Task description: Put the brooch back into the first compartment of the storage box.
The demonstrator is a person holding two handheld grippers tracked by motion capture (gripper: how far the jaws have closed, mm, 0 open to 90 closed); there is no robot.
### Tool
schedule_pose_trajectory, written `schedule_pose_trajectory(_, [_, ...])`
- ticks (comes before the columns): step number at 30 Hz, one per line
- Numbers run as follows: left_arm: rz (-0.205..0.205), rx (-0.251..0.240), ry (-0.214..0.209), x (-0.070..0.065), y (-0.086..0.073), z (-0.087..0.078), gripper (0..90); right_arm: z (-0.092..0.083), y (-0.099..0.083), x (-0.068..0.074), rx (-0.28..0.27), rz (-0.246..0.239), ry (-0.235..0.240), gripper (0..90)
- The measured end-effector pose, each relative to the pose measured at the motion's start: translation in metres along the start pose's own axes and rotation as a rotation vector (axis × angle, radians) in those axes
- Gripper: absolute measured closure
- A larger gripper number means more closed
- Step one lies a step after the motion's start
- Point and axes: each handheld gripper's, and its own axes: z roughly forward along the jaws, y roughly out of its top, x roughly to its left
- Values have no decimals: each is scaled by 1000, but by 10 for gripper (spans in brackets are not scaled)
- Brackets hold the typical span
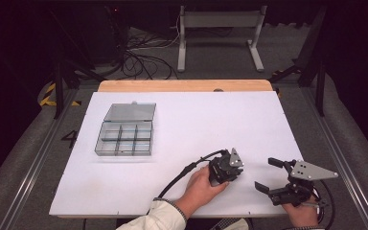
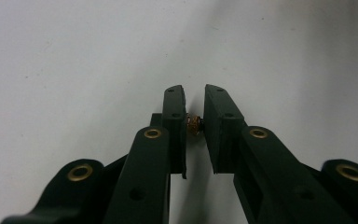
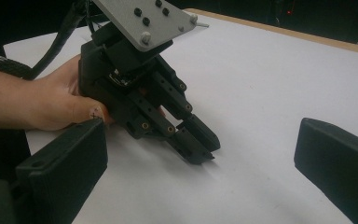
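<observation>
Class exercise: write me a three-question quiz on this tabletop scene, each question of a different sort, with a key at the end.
1. True or false: the left tool pinches a small brass part.
2. Multiple choice: the lid of the compartment box is A) open, B) closed, C) lying apart from the box.
3. Fill in: the right tool has its jaws spread ____ with nothing between them.

Key: 1 true; 2 A; 3 wide (open).
</observation>
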Motion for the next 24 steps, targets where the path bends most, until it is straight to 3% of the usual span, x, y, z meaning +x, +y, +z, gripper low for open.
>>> schedule_pose_trajectory(6, [-12, -7, -5, 3, 1, -8, 795, 0, 0, 0, 2, 2, 0, 32])
schedule_pose_trajectory(24, [-49, -78, -7, 17, -2, -59, 795, 3, 0, 2, 8, 1, 2, 32])
